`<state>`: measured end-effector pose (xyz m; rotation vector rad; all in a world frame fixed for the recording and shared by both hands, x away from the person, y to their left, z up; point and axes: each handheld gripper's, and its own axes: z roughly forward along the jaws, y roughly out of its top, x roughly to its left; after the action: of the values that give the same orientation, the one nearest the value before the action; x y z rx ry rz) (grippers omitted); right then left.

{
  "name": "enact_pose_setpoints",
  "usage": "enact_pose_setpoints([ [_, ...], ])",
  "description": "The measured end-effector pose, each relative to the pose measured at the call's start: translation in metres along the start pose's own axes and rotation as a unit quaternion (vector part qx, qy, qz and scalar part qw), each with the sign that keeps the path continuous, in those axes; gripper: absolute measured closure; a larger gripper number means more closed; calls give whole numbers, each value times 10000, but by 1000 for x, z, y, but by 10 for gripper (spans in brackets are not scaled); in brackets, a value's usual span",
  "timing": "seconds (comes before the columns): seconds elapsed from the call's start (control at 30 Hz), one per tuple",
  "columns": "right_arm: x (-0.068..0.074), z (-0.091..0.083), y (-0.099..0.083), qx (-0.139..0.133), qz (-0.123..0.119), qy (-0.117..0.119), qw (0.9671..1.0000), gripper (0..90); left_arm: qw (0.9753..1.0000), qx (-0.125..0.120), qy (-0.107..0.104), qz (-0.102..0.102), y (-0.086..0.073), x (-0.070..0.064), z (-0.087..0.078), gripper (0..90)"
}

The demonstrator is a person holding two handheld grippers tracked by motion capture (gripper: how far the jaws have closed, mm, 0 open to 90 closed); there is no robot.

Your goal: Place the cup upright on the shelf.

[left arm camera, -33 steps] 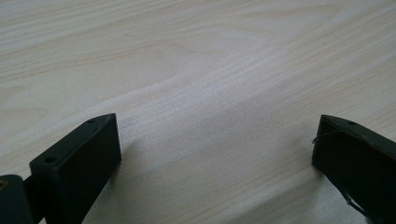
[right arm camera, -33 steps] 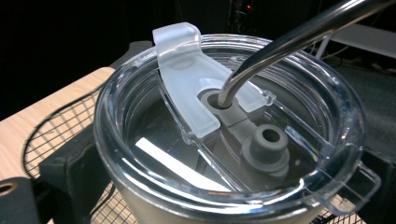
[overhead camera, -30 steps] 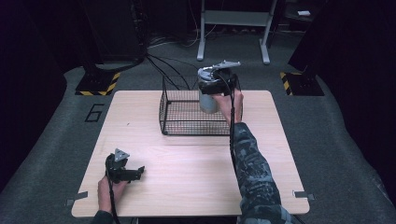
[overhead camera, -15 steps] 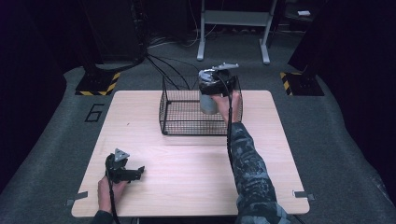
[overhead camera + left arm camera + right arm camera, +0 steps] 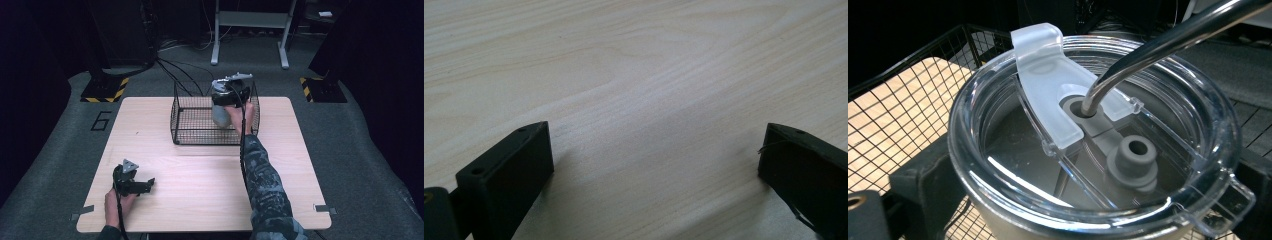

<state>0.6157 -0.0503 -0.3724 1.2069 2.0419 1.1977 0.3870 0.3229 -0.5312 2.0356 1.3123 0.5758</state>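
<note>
— Where does the tumbler (image 5: 220, 114) sit?

— Inside the black wire basket (image 5: 190, 131), toward its right end, clamped between the jaws of the right gripper (image 5: 227, 102). The basket stands at the far edge of the wooden table (image 5: 210, 180), about mid-width.

— Room around it?

— The basket's left part is bare mesh. The table's near half is open wood, up to the right edge.

— And the left gripper (image 5: 145, 186)?

— Resting near the near-left corner, jaws spread wide with only wood grain between them.

— What crowds the tumbler?

— A bent metal straw (image 5: 1153, 47) rises through its clear lid (image 5: 1088, 150); a frosted slider tab (image 5: 1053, 95) lies across the top. Basket walls are close behind.

— Anything hard to see?

— From above, the hand and gripper hide most of the tumbler, and the straw's upper end is cut off.
</note>
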Motion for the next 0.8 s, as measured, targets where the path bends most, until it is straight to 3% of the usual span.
enact_pose_setpoints([
  [0.33,3,12,-12,78,144,74,9998,34,10000,-47,13,-38,0,0,1,10],
  [0.5,5,18,-17,153,50,89,9998,33,10000,-19,12,-2,0,0,0,10],
  [0.8,11,25,-21,277,155,79,9995,33,10000,-52,19,-43,0,-1,1,11],
])
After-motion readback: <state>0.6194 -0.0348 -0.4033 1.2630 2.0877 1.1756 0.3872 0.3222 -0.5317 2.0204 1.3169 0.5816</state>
